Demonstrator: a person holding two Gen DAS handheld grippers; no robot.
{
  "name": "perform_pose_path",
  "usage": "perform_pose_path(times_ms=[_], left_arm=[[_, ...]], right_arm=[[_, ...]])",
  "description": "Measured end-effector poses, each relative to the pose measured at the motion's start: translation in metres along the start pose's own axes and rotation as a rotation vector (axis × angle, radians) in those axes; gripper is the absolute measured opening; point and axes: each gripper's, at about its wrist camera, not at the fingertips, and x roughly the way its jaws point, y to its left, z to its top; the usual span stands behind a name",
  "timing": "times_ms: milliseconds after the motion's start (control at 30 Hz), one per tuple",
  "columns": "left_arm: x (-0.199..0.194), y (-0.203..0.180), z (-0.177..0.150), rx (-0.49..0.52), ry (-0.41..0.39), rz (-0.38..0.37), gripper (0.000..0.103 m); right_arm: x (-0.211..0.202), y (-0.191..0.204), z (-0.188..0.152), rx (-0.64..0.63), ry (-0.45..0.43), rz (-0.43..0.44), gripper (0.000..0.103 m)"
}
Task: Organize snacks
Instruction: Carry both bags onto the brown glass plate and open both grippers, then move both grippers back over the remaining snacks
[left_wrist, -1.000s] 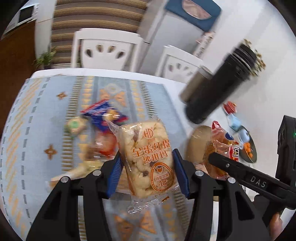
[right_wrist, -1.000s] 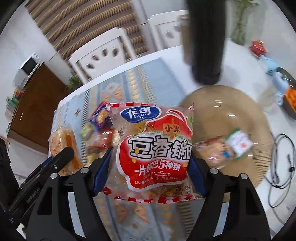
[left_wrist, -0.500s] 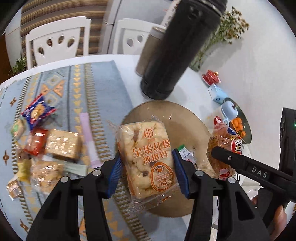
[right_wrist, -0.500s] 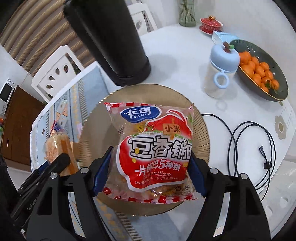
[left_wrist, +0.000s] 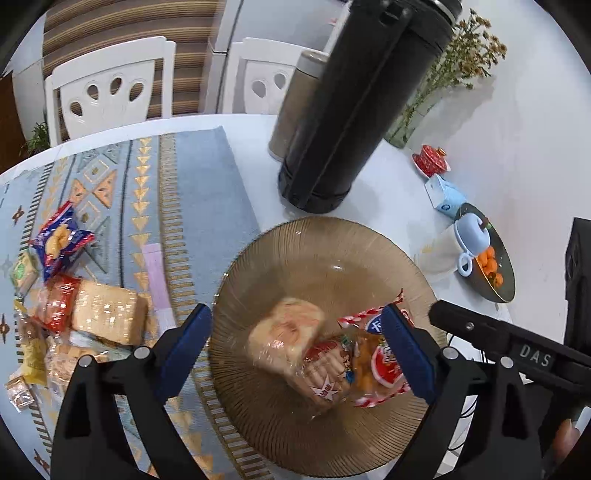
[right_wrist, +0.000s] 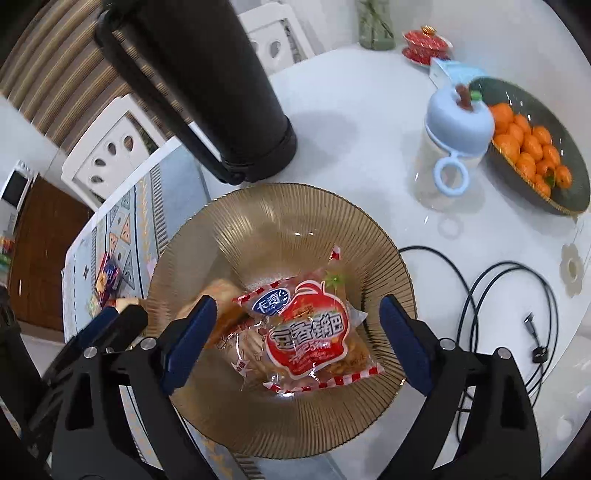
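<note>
A ribbed, amber glass plate (right_wrist: 295, 206), round and translucent, lies under both grippers. In it sit crinkly clear-plastic snack packets: a red-and-white rice-crust packet (right_wrist: 310, 332) with a blue oval logo, overlapping a pale, lumpy puffed cake packet (left_wrist: 284, 332) and a third wrapper with a red star.

The left gripper (left_wrist: 299, 354) has its blue-padded jaws spread wide with nothing between them; the cake packet lies in the plate between and just ahead of the jaws. The right gripper (right_wrist: 295, 343) likewise has jaws wide apart and empty, the red packet lying loose in the plate between them, touching neither pad as far as can be told.

To the left of the left jaws, more wrapped snacks (left_wrist: 74, 295) are heaped on a blue woven cloth (left_wrist: 184, 177) patterned with gold triangles. Beyond the jaws stands a tall matte-black flask (right_wrist: 207, 85) with a handle. To the right of the right jaws are a clear jar with a pale-blue lid (right_wrist: 454, 144), a dark oval dish of small oranges (right_wrist: 569, 192) and a looped black cable (right_wrist: 517, 295). The table (right_wrist: 362, 122) is glossy white, with white cut-out chairs (left_wrist: 107, 92) behind it.
</note>
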Motion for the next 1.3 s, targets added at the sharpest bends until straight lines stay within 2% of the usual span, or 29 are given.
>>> perform_pose_path(times_ms=[100,267,667,867,1300], left_arm=[[-0.012,0.008,0.0,-0.019,-0.011,0.008,0.091],[-0.052,0.033,-0.005,-0.05,-0.063,0.066,0.092],[-0.147,0.119,-0.02,-0.178,-0.173,0.207,0.092],[-0.167,0.154,-0.036,-0.218,-0.173,0.25,0.092],[-0.184,0.21,-0.066,-0.255,-0.168,0.27,0.092]], right_arm=[[-0.009,0.015,-0.004,-0.039,-0.007,-0.01,0.09],[-0.022,0.05,-0.011,-0.133,-0.027,-0.051,0.09],[-0.041,0.15,-0.041,-0.338,-0.086,-0.029,0.092],[-0.037,0.185,-0.056,-0.396,-0.074,-0.013,0.092],[-0.022,0.25,-0.092,-0.474,-0.061,-0.004,0.092]])
